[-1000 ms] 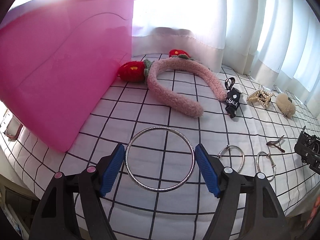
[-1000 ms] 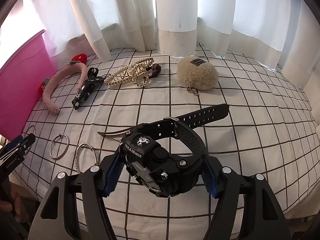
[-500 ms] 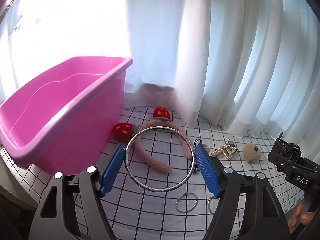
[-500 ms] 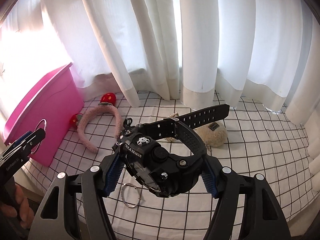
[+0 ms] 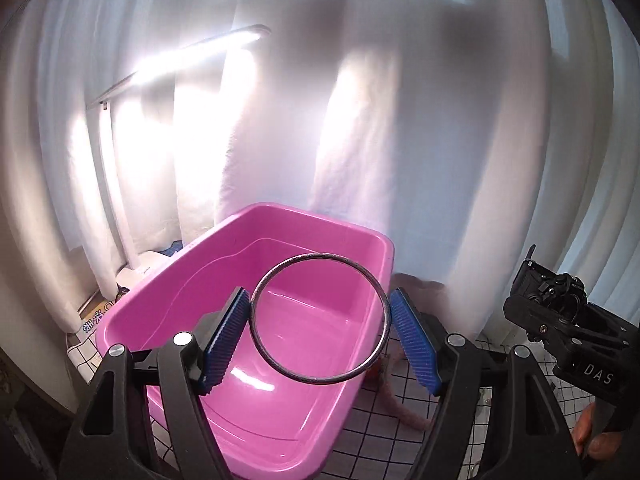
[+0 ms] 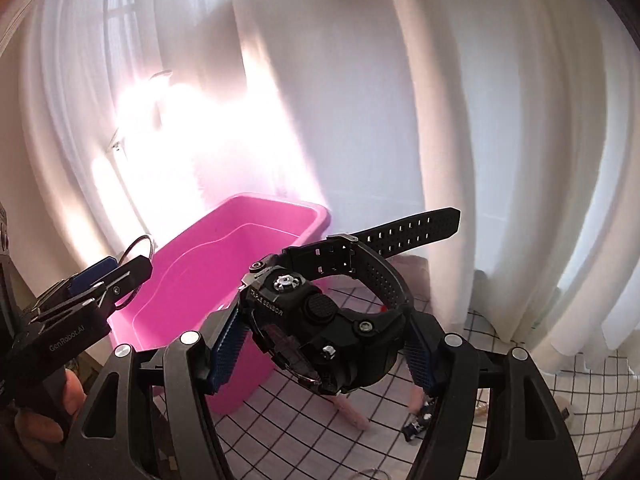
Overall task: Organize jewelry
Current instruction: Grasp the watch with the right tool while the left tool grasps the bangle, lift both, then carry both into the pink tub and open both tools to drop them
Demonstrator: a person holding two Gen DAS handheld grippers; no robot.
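We hold the left gripper [image 5: 320, 338] raised above the open pink bin [image 5: 168, 280], its blue pads [image 5: 224, 334] pressed against the two sides of a large silver bangle [image 5: 378, 300]. The ring stands nearly upright between the pads, and through it we see the bin's bare pink floor.

The right gripper [image 6: 320, 346] is closed on a black watch [image 6: 320, 320]; the pads clamp the case from either side. The case is tilted, face turned down and toward the left, and one perforated strap [image 6: 412, 228] juts up to the right. This gripper sits to the right of the bin and near its front corner, seen from the right wrist view.

Each gripper appears in the other's view: the right one at the right edge of the left view, the left one at the left edge of the right view with the bangle edge-on.

Below lies a white surface [image 6: 560, 400] with a black grid. On it we see part of a fuzzy pink headband [image 6: 352, 410] and a small black item [image 6: 418, 426], too small to identify. White curtains [image 6: 500, 120] hang behind, strongly backlit.
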